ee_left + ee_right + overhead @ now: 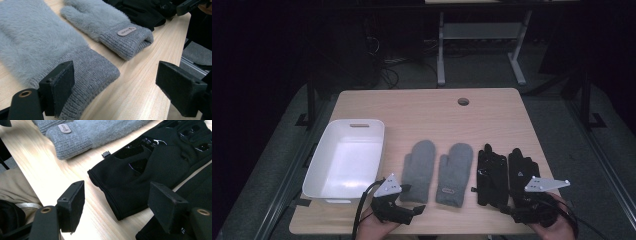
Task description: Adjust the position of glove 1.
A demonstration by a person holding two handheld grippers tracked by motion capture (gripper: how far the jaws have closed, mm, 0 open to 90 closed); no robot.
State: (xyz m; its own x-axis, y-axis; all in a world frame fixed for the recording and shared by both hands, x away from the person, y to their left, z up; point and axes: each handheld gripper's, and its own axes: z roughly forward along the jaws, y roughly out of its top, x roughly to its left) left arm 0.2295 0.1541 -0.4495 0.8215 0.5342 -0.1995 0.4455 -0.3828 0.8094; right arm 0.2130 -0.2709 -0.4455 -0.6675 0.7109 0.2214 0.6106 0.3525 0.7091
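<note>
Two grey fuzzy mittens (419, 169) (455, 172) lie side by side near the front of the wooden table (422, 107), cuffs toward me. Right of them lie two black gloves (491, 175) (523, 171). My left gripper (413, 199) stands open at the left mitten's cuff; in the left gripper view the ribbed cuff (92, 72) lies beside the left jaw of this gripper (117, 85), untouched. My right gripper (511, 206) is open at the black gloves' cuffs; the nearer glove's cuff (117, 192) lies between the jaws of the right gripper (120, 202), which hold nothing.
A white empty bin (347, 160) sits at the table's left front. A round cable hole (463, 101) is near the far edge. The table's front edge runs just under both hands. Desk legs and cables stand on the dark floor beyond.
</note>
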